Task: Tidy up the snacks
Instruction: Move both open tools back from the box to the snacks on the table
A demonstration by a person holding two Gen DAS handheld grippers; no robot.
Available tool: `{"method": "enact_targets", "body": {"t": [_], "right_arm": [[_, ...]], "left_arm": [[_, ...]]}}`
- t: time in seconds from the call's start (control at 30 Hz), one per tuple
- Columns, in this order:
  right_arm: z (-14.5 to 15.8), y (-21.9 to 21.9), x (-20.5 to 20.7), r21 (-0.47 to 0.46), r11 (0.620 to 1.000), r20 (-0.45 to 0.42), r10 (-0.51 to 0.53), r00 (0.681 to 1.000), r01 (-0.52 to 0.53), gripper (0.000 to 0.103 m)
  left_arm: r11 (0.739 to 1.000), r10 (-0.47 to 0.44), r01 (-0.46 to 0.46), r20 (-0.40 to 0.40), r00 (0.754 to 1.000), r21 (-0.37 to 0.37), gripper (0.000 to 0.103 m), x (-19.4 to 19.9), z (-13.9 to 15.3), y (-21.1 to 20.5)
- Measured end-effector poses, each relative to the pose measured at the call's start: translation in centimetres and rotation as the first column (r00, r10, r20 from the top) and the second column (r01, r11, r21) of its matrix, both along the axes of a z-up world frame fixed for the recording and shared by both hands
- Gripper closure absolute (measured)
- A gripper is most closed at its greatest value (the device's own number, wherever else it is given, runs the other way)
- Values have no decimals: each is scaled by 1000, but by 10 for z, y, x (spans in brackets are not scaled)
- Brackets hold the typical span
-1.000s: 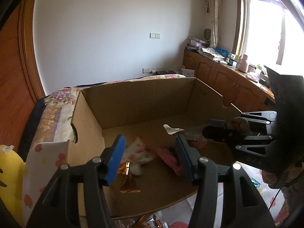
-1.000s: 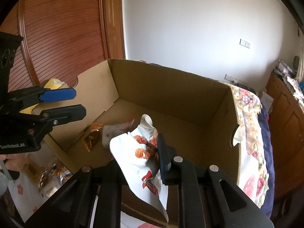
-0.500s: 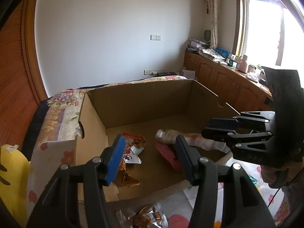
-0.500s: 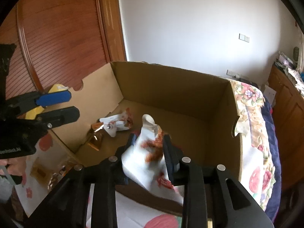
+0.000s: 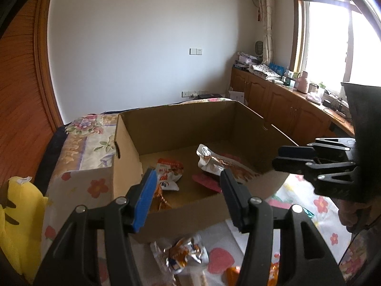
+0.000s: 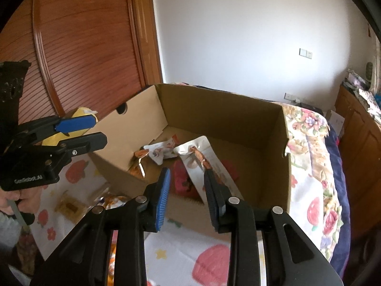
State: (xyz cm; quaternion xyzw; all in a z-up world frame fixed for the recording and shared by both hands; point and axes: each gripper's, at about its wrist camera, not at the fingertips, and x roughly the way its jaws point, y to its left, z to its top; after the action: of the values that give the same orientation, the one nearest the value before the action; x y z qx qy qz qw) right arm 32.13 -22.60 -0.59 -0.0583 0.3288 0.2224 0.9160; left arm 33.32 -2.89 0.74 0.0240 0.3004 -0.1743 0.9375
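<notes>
Snack packets (image 6: pixel 209 164), about four, lie inside one cardboard box (image 6: pixel 221 112).

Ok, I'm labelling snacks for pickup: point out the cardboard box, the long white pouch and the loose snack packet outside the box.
cardboard box (image 6: pixel 221 109): right wrist view, inner back wall.
long white pouch (image 6: pixel 202 153): right wrist view, upper body.
loose snack packet (image 5: pixel 188 253): left wrist view, crinkled middle.

Both wrist views — angled down — onto one cardboard box (image 5: pixel 190 124)
</notes>
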Motion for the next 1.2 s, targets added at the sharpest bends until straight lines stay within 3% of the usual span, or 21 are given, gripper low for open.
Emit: {"method": "enact_targets", "body": {"t": [0.3, 0.5, 0.8, 1.0, 1.2], "right_arm": [[1, -5, -44, 8, 1000, -2, -24, 1000, 24, 74], [-16, -4, -71, -5, 1000, -19, -26, 999, 26, 69], [-62, 6, -99, 2, 1000, -105, 4, 995, -4, 58], [-85, 7, -115, 7, 999, -127, 35, 991, -34, 43], [-99, 11, -125, -43, 997, -140, 56, 989, -62, 36]], "left_arm": [[1000, 6, -6, -5, 1000, 16, 46, -37, -4, 13], [999, 3, -2, -33, 999, 43, 43, -61, -25, 19], [997, -2, 11, -125, 992, 72, 42, -82, -73, 32], [996, 16, -1, -173, 985, 87, 41, -88, -100, 43], [995, 17, 3, -197, 980, 101, 40, -93, -116, 49]]}}
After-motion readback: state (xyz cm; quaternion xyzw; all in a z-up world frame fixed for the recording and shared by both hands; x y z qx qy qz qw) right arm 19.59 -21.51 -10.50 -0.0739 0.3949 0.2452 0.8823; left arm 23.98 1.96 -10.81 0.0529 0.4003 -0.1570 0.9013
